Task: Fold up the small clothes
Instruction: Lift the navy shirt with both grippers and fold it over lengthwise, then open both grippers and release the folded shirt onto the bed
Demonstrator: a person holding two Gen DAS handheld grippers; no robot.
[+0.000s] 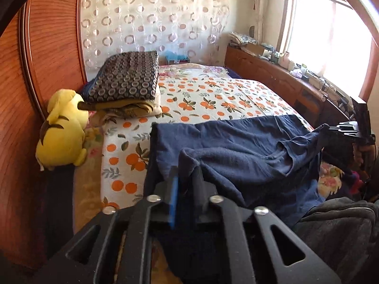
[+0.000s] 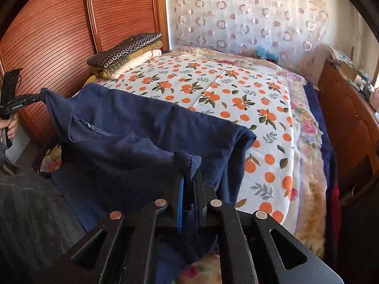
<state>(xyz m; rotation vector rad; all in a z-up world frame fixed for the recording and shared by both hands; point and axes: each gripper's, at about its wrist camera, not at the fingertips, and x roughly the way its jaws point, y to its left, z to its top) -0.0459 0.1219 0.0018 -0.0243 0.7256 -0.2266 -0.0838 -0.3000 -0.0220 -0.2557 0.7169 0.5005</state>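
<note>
Navy T-shirt [image 2: 132, 127], rumpled, stretched above near edge of orange-print bedspread [image 2: 236, 90]; lower hem hidden behind tool bodies. Left gripper [image 1: 183, 172] and right gripper [image 2: 189, 175] each clamp a bunched corner. Folded blanket stack [image 1: 128, 80] rests near headboard.

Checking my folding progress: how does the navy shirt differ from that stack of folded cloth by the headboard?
The navy shirt is plain, spread out and rumpled, pinched by the left gripper and right gripper. The folded stack is patterned, neatly squared and untouched. Both rest on the orange-print bedspread.
</note>
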